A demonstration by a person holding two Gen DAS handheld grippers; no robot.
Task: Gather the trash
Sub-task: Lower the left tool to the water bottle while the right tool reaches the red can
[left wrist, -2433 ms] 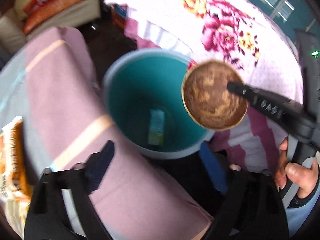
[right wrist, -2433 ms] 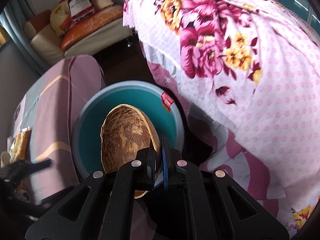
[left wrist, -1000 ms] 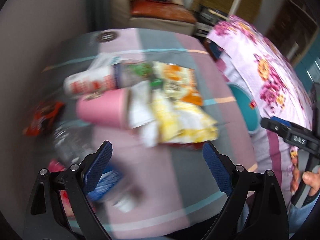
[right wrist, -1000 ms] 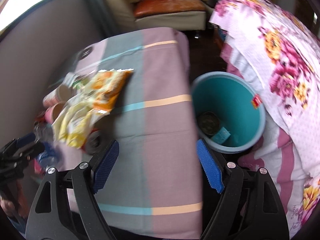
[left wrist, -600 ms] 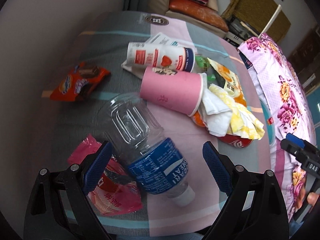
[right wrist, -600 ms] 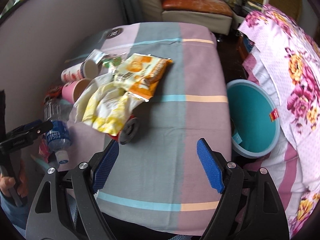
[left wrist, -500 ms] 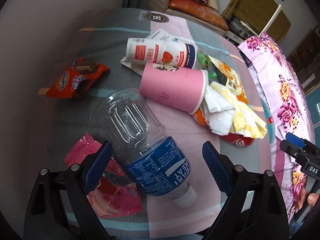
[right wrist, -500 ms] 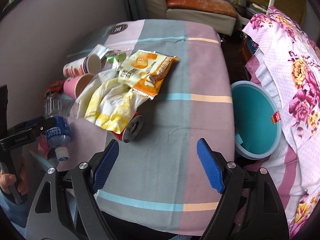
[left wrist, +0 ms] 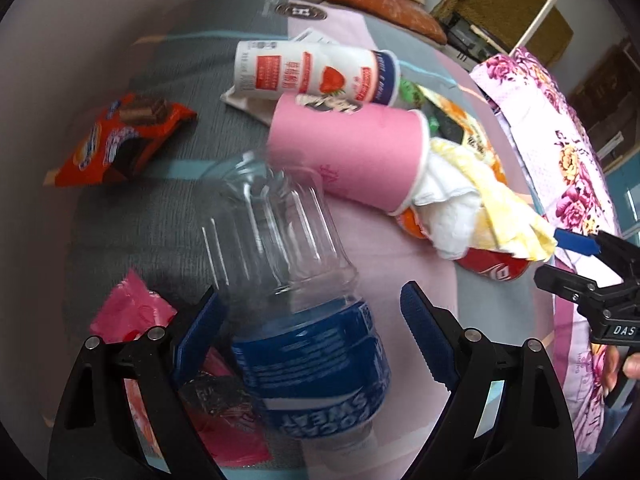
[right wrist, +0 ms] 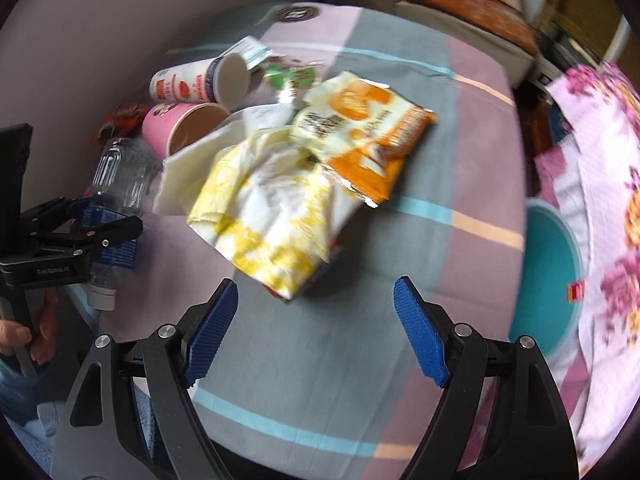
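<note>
My right tongs are empty and open now. A moment ago they held a brown shell over the blue bin, and I let it fall in. So that bit of trash is done, and I have swung both hands back over the counter to get more.

My left tongs have come down over the clear bottle with the blue label. They have just closed a little, but they are open and not squeezing yet. The bottle lies between the two blue pads, near the front left corner of the counter, on top of a pink wrapper.

Lots of trash is left. A pink cup and a white cup lie on their sides toward the back left. An orange wrapper lies by the left edge. A yellow and white bag and an orange snack bag are piled in the middle, over a red can.

I think the bottle goes next. The bin sits off the right edge of the counter.
</note>
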